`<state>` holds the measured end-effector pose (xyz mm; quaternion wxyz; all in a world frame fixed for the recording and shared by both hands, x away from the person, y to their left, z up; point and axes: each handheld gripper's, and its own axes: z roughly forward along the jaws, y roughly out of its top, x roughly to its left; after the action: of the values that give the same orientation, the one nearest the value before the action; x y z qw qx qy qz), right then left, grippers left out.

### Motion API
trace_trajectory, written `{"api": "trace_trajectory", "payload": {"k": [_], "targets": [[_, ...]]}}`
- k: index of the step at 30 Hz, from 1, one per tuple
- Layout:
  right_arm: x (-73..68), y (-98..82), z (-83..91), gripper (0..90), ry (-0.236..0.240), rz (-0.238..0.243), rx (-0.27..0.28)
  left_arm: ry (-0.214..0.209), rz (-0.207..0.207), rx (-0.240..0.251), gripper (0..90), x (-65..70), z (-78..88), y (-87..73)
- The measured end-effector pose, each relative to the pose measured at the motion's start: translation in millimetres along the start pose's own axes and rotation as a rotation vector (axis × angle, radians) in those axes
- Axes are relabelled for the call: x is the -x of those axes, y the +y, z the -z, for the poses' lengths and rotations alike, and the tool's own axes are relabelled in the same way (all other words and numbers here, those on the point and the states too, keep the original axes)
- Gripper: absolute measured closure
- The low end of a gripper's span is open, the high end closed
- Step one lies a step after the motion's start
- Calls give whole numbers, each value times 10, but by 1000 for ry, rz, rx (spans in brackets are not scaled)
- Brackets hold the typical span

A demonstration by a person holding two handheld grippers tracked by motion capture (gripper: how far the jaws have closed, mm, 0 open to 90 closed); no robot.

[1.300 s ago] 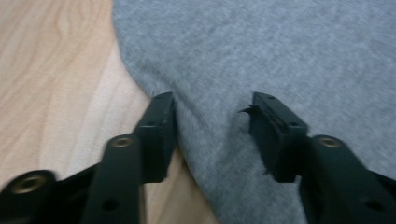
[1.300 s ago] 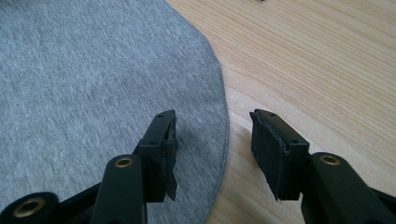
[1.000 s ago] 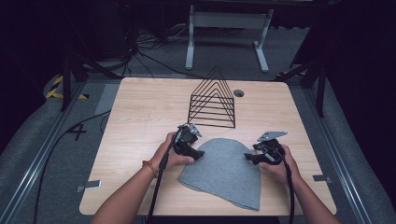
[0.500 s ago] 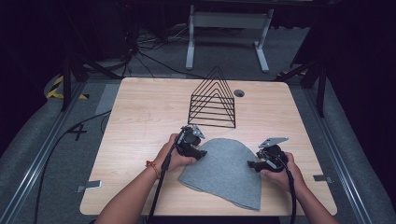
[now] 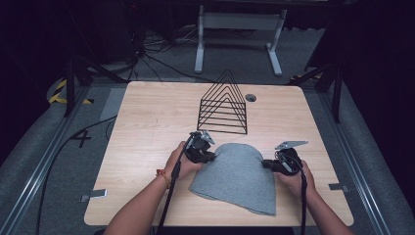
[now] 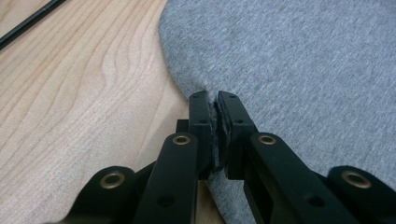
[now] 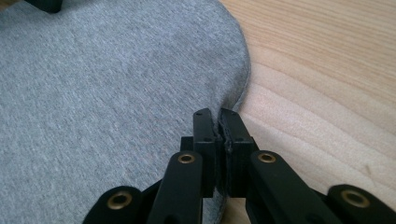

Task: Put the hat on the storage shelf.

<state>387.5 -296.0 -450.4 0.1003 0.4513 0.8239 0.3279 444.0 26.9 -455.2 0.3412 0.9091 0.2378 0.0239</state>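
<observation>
Fingers (image 6: 201,122) of the left gripper (image 6: 216,100) pinched tight on the left edge of the flat grey knit cloth cap (image 5: 235,177), fabric puckered between the pads after the jaws' closing. Right gripper (image 7: 219,116) likewise clamped on the cap's right edge, jaws just closed. Both forearms come in low, hands level, grippers angled inward. Cap lies flat between them on the pale wooden table (image 5: 147,127); black wire rack (image 5: 222,108) stands beyond the fingertips.

Matt grey knit cloth (image 5: 235,178) — pale, smooth-grained wood table (image 5: 147,127)
</observation>
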Motion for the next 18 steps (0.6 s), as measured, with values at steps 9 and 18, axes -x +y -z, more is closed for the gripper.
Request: {"api": "trace_trajectory", "payload": {"k": [9,18], "targets": [[-5,113,272,879,8,41,138,44,-56,127,855,84,286,167],[-121,498,726,879,-32,149,289,119,-113,258,856,125,815,496]]}}
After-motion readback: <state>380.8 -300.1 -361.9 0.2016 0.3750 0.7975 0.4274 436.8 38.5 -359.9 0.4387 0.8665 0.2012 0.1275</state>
